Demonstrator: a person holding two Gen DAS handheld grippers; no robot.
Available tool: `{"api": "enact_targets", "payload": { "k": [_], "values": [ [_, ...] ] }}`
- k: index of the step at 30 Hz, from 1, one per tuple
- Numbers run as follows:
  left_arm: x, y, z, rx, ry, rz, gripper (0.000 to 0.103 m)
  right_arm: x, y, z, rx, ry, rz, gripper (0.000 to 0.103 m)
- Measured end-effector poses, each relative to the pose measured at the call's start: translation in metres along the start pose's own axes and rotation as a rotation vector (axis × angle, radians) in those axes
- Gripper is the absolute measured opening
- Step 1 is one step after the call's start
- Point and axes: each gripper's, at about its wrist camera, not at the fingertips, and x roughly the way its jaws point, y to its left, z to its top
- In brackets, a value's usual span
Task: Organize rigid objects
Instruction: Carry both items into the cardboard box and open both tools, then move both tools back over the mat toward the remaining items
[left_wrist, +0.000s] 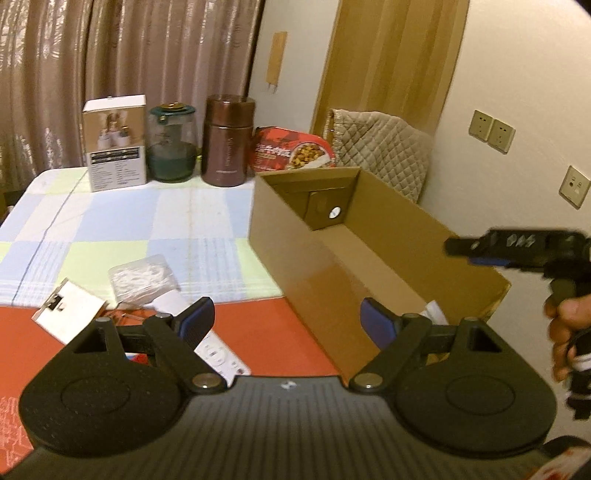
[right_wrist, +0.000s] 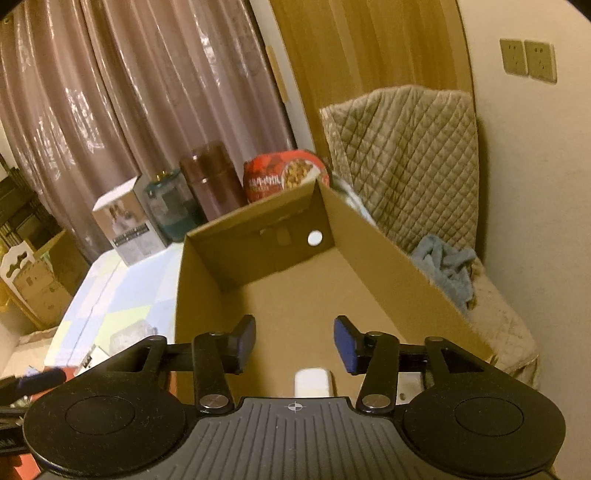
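White object (right_wrist: 312, 382) in cardboard box (right_wrist: 369, 236), below parted right jaws

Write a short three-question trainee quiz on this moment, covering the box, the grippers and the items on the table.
1. True or false: the right gripper grips the white item in the cardboard box.
2. What stands between the white carton and the brown flask? A) glass jar B) mug C) bowl
3. Fill in: the white remote lies on the ___ table surface, below the left gripper.

Key: 1 false, its jaws stand apart and empty; 2 A, the glass jar; 3 red.
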Motion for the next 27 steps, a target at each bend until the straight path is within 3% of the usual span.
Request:
{"api": "enact_targets", "payload": {
  "k": [5,12,20,27],
  "values": [
    [-0.021,0.02,-0.018,-0.012,-0.007,0.052,0.083,-0.03,0.022,-0.007,-0.019,-0.05,0.031,0.053],
    [-0.058,0.058,-0.048,-0.061,-0.006,0.126,0.083,-0.06,0.073,-0.044,-0.064,-0.064,0.107,0.062],
    [-0.091,0.093,-0.067,-0.101,-0.012,0.202,0.083,-0.065,0.107,-0.088,-0.09,-0.009,0.139,0.066],
    [-0.103,0.108,-0.071,-0.1,-0.016,0.22,0.083,-0.061,0.126,-0.111,-0.143,0.037,0.146,0.066]
  ]
}}
